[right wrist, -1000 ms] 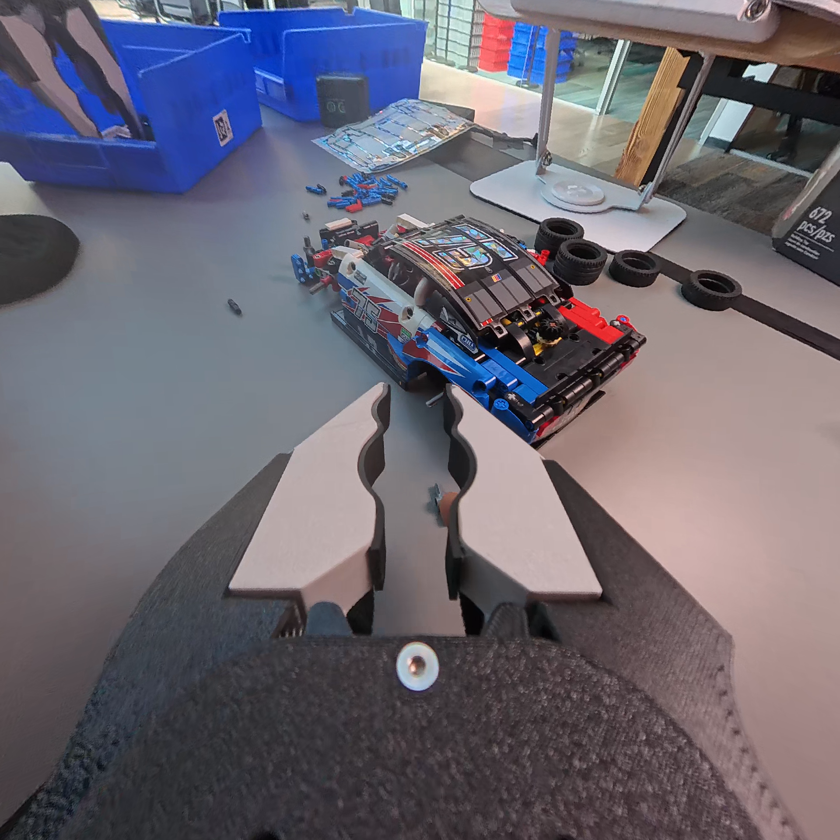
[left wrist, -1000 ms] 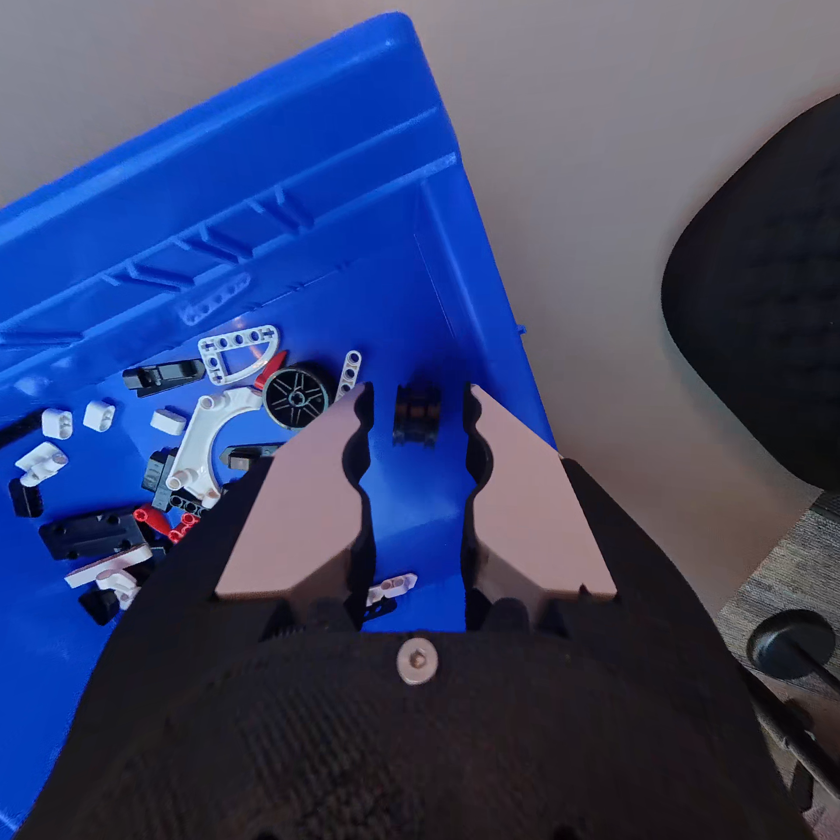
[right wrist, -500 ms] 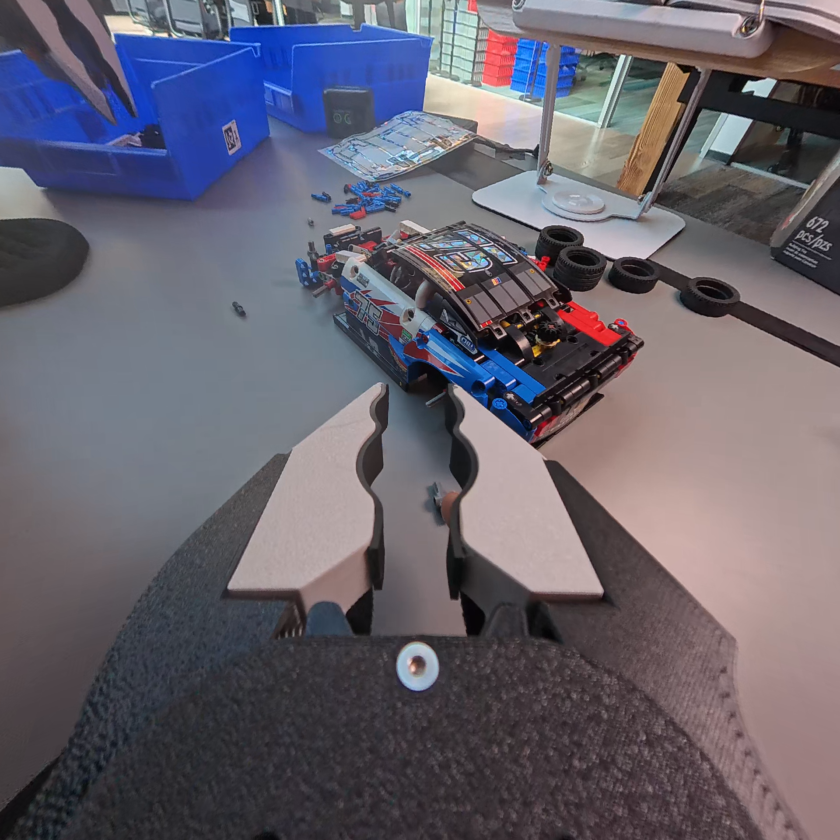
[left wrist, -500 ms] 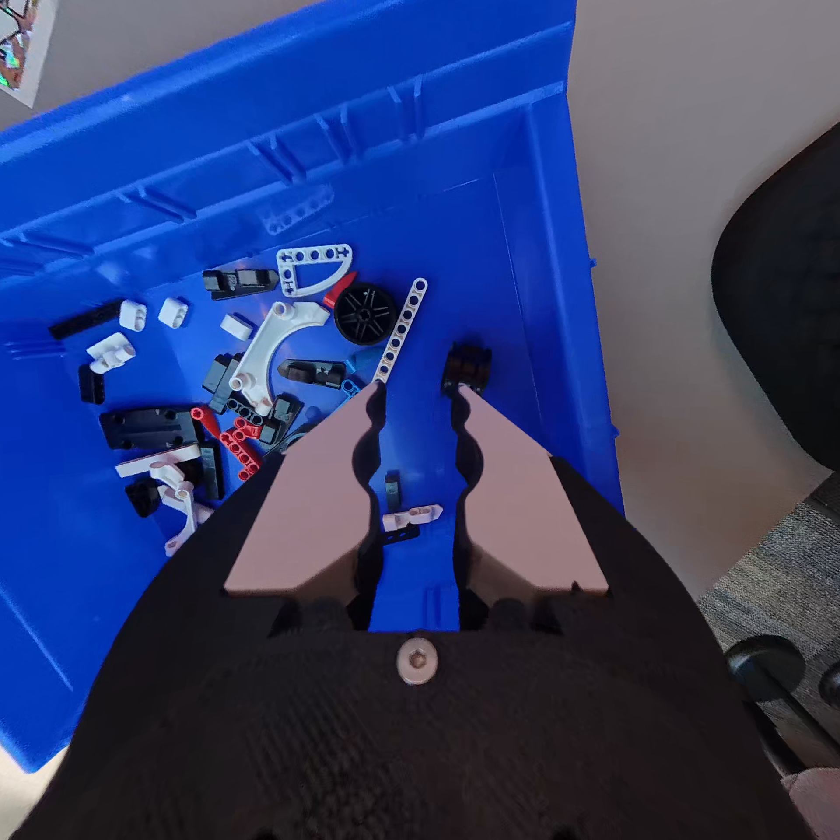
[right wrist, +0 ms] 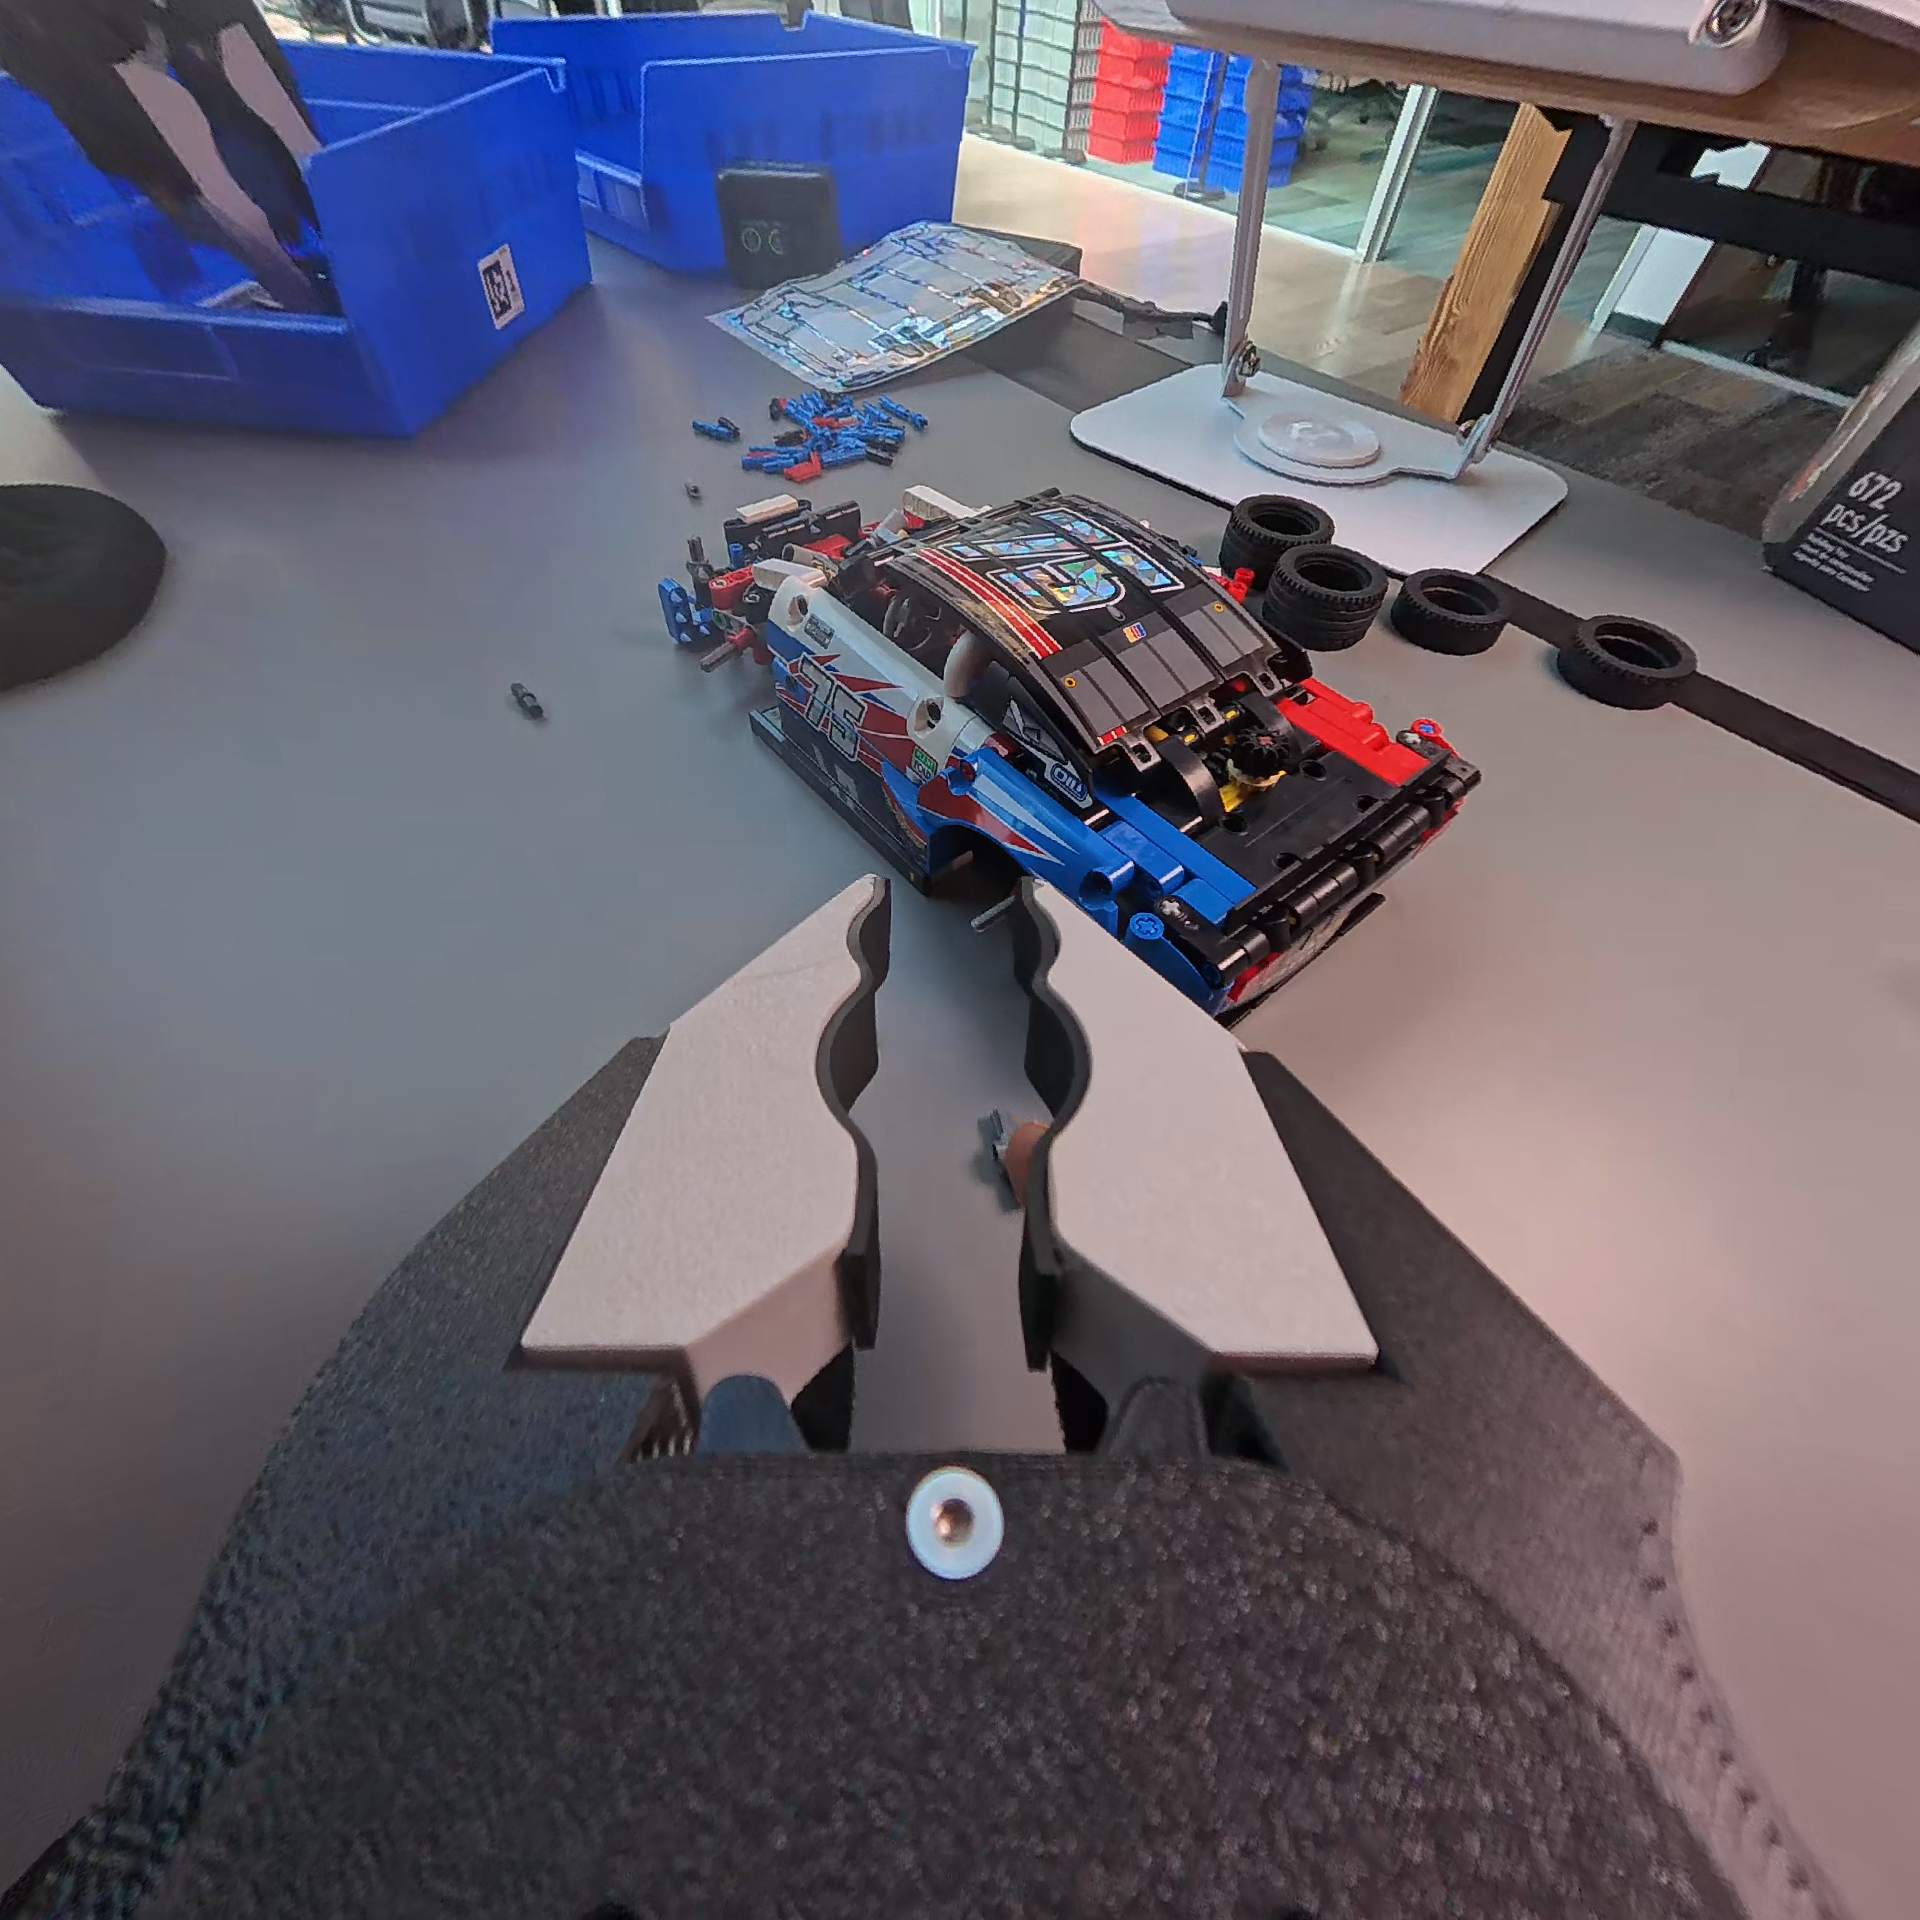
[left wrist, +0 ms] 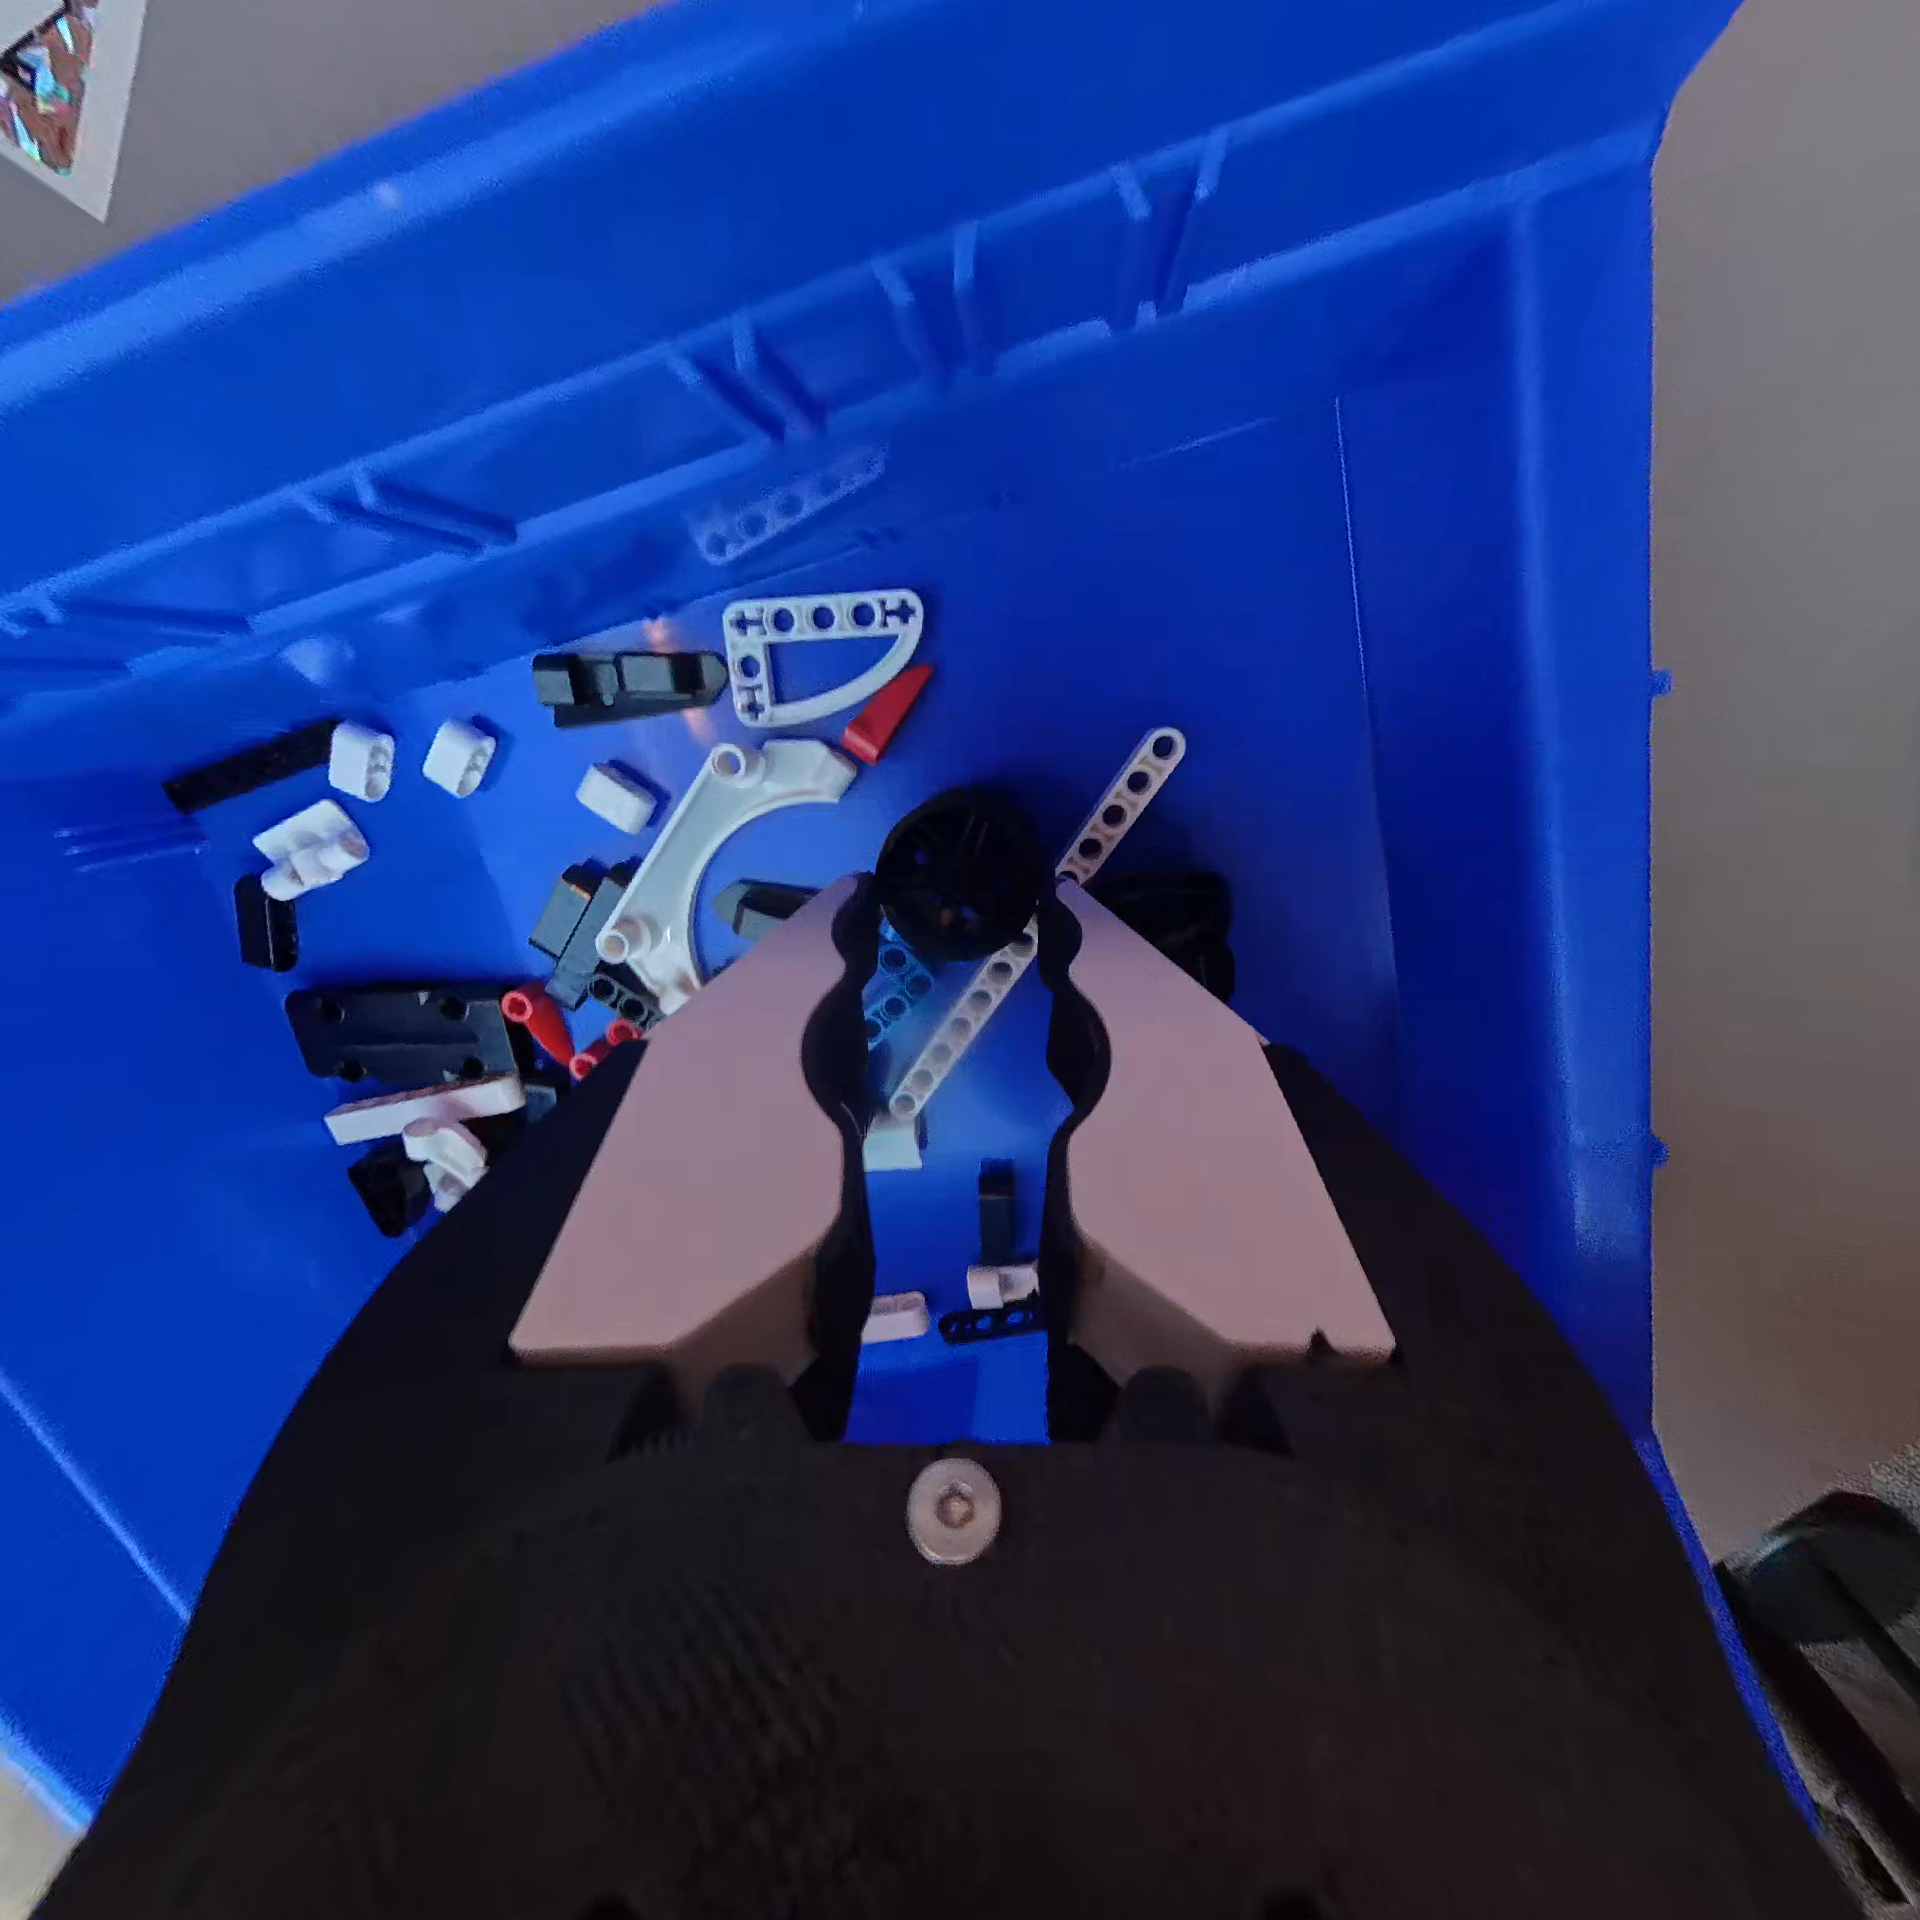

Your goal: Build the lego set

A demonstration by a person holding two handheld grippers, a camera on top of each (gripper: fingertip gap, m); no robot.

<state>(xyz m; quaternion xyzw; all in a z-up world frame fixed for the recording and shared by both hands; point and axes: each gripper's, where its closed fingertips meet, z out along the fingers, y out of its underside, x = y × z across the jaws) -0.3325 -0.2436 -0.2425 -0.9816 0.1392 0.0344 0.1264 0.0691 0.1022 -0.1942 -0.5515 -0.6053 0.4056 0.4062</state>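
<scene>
A blue bin [left wrist: 1143, 312] holds several loose black, white and red lego parts. My left gripper [left wrist: 954, 899] is open and low inside the bin. A black spoked wheel rim [left wrist: 956, 868] sits right between its fingertips. A long white beam [left wrist: 1117, 810] lies under the rim. A part-built blue, red, white and black lego race car [right wrist: 1060, 707] stands on the grey table. My right gripper [right wrist: 951, 899] is open and empty, just in front of the car's side. The left gripper also shows in the right wrist view [right wrist: 229, 187], inside the bin [right wrist: 436, 343].
Several black tyres [right wrist: 1325, 592] lie behind the car beside a white stand base [right wrist: 1320, 447]. A pile of blue pins [right wrist: 831, 431], a sticker sheet [right wrist: 904, 301], a second blue bin [right wrist: 779, 114], a lone black pin [right wrist: 528, 698] and a black pad [right wrist: 62, 582] lie farther off. Across from one pair of fingers to the other is roughly 55 centimetres. The lone black pin [right wrist: 528, 698] sits 20 centimetres or so from the ends of my right fingers.
My left gripper has moved down into the bin and over to the black rim, which now sits between its tips. The right gripper has hardly moved.
</scene>
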